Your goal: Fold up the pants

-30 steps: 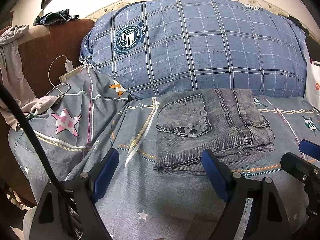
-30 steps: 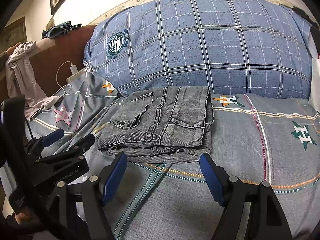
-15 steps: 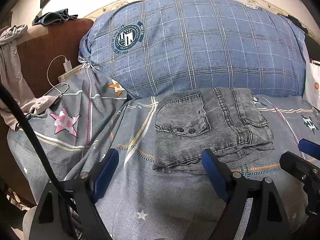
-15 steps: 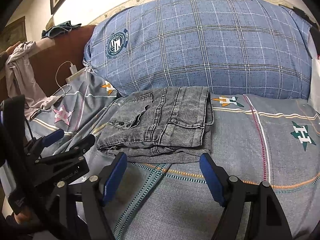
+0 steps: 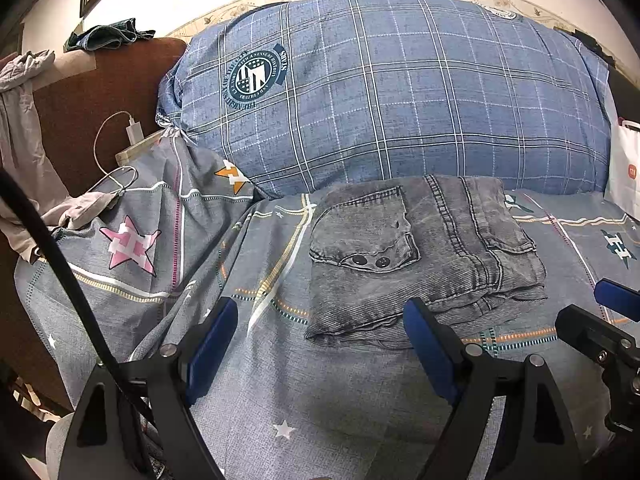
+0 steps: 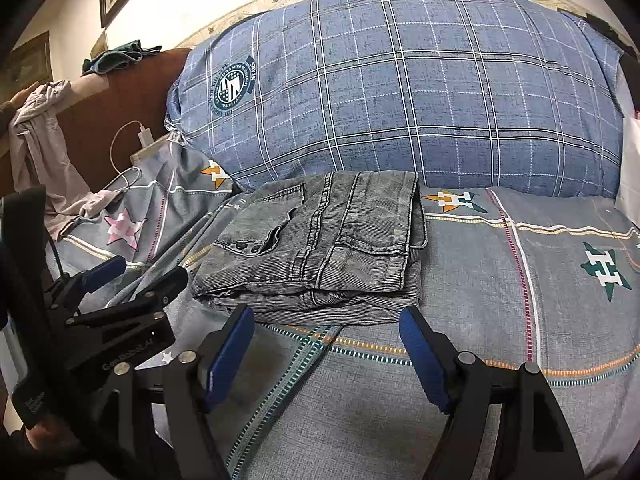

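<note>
Grey washed denim pants [image 5: 416, 256] lie folded in a compact rectangle on the bed, pocket with two snaps facing up, just in front of the blue plaid pillow. They also show in the right wrist view [image 6: 320, 248]. My left gripper [image 5: 320, 344] is open and empty, just short of the pants' near edge. My right gripper [image 6: 328, 344] is open and empty, also just short of the near edge. The left gripper [image 6: 136, 276] shows at the left of the right wrist view; the right gripper's blue fingertip [image 5: 616, 296] shows at the right of the left wrist view.
A large blue plaid pillow [image 5: 380, 92] stands behind the pants. The grey patterned bedsheet [image 6: 500, 320] covers the bed. A brown headboard [image 5: 92, 112] with a white charger and cable [image 5: 132, 132] and draped clothes is at the left. A white bag [image 5: 626, 168] is at the right.
Nothing has visibly changed; both grippers stay open and nearly still before the folded pants.
</note>
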